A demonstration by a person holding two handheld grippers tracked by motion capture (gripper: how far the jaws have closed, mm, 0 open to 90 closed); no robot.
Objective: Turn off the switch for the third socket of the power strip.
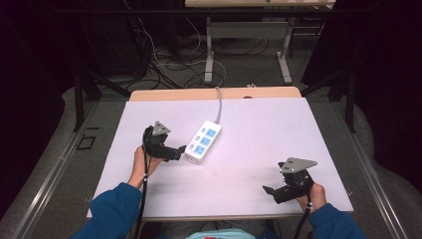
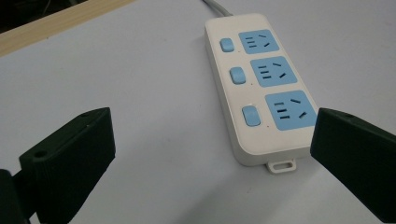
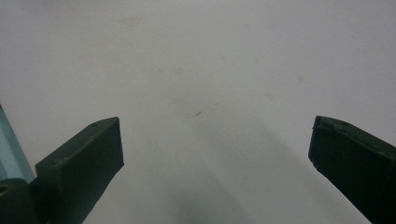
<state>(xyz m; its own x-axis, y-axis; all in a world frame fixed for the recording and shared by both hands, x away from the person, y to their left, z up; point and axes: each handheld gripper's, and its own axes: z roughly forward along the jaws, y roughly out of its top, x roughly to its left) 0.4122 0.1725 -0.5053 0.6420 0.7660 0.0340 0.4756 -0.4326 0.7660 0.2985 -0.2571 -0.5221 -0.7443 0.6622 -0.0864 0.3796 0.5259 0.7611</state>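
A white power strip point(image 1: 204, 141) with three blue sockets and three blue switches lies flat near the middle of the white tabletop point(image 1: 263, 124). Its grey cable point(image 1: 219, 102) runs off over the far edge. My left gripper point(image 1: 180, 152) sits just left of the strip's near end, open. In the left gripper view the strip point(image 2: 254, 79) lies ahead, and its near end with a small mounting tab reaches up to the right jaw. The left gripper point(image 2: 210, 126) holds nothing. My right gripper point(image 1: 269, 191) rests at the front right, far from the strip. It stands open point(image 3: 215, 135) over bare white surface.
A wooden strip point(image 1: 214, 93) edges the table's far side. Behind it another table's metal legs point(image 1: 209, 50) stand among loose floor cables point(image 1: 164, 64). Blue sleeves point(image 1: 114, 209) enter from the bottom. Bare tabletop lies between the strip and the right gripper.
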